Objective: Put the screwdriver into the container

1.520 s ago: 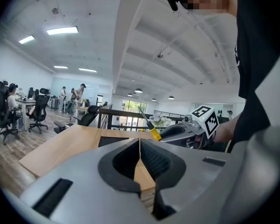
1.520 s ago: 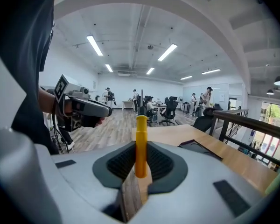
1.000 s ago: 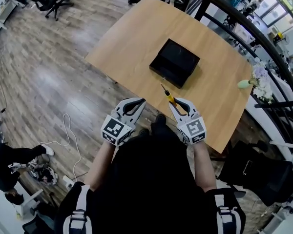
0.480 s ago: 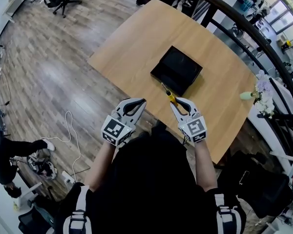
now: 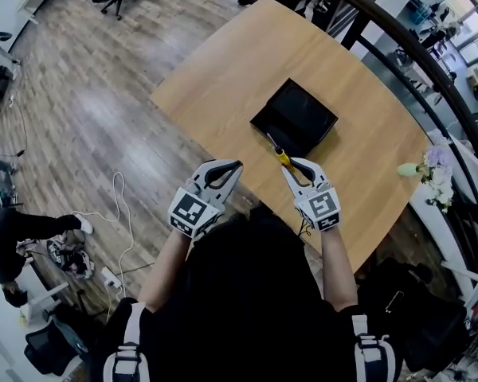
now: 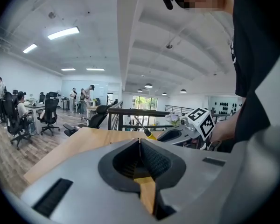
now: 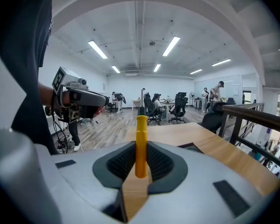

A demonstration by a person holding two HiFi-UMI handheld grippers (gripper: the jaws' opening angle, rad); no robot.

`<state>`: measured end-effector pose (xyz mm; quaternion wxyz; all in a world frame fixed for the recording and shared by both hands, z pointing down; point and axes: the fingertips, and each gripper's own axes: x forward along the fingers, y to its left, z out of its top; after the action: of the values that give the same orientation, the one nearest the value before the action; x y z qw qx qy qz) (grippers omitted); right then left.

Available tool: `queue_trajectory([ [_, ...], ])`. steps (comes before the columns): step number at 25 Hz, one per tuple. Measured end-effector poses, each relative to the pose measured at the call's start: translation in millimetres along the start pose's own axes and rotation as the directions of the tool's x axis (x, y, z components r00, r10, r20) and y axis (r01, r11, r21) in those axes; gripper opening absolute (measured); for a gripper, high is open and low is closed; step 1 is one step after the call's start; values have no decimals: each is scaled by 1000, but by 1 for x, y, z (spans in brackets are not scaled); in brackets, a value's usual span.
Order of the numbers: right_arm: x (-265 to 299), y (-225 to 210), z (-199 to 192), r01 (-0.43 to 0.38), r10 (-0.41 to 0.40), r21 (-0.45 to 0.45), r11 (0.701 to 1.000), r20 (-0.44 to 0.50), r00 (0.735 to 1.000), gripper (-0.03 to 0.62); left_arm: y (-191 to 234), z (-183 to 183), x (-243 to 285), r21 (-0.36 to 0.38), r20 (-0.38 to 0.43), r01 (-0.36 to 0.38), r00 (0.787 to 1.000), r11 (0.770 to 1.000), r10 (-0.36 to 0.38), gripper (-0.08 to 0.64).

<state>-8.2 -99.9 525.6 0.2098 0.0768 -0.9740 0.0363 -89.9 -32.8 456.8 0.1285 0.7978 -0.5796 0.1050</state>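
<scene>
Protruding yellow-handled, thin-shafted screwdriver [image 7: 140, 146]

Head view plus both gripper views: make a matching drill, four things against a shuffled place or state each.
1. screwdriver
2. container
3. left gripper
4. flowers

A. jaws together, nothing between them
B. black, lying on the table
C. at the table's edge, right side of the head view
D. yellow handle clamped in the right gripper

Pairs: 1-D, 2-B, 3-A, 4-C
</scene>
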Motion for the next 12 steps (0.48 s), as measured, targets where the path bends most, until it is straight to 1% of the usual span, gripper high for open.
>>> queue_trajectory([
  [7, 8, -14, -5, -33, 33, -18, 999, -22, 999, 84, 7, 4, 12, -11, -13, -39, 999, 999, 39, 28],
  [12, 12, -23, -25, -56, 56, -4, 998, -65, 996, 84, 3, 5, 24, -20, -24, -47, 999, 999, 46, 28],
])
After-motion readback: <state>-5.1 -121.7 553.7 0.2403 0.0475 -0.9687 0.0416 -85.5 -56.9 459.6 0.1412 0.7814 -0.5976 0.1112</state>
